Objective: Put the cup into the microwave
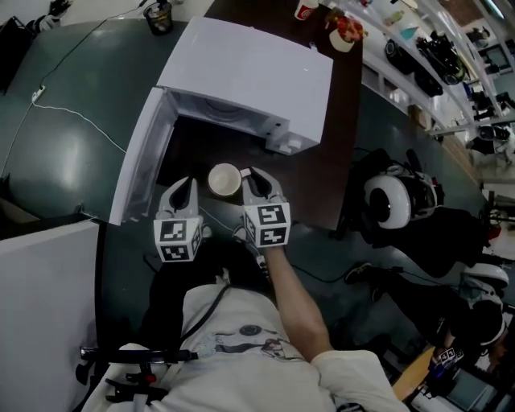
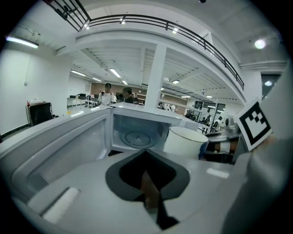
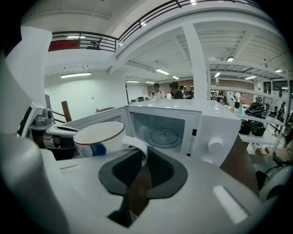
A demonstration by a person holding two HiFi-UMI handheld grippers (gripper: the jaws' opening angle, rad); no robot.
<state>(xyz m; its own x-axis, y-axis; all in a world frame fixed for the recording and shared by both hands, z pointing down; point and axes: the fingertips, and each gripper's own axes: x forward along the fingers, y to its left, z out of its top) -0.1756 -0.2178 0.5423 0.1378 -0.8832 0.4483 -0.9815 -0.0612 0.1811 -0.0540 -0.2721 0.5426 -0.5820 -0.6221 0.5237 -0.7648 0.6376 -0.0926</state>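
Observation:
A white cup (image 1: 224, 179) with a thin dark rim hangs in front of the white microwave (image 1: 249, 72). The microwave's door (image 1: 141, 161) is swung wide to the left. My right gripper (image 1: 253, 179) is shut on the cup's handle. In the right gripper view the handle (image 3: 137, 145) sits between the pads, the cup (image 3: 98, 137) is to the left, and the cavity with its glass turntable (image 3: 162, 135) lies ahead. My left gripper (image 1: 185, 187) is just left of the cup, shut and holding nothing. Its view shows the cup (image 2: 185, 139) at right and the cavity (image 2: 137, 135) ahead.
The microwave stands on a dark brown table (image 1: 322, 177). A black pen holder (image 1: 158, 16) and small items (image 1: 346, 32) sit at the far end. White headsets (image 1: 390, 201) lie on the floor to the right. A white cable (image 1: 72, 113) runs across the floor on the left.

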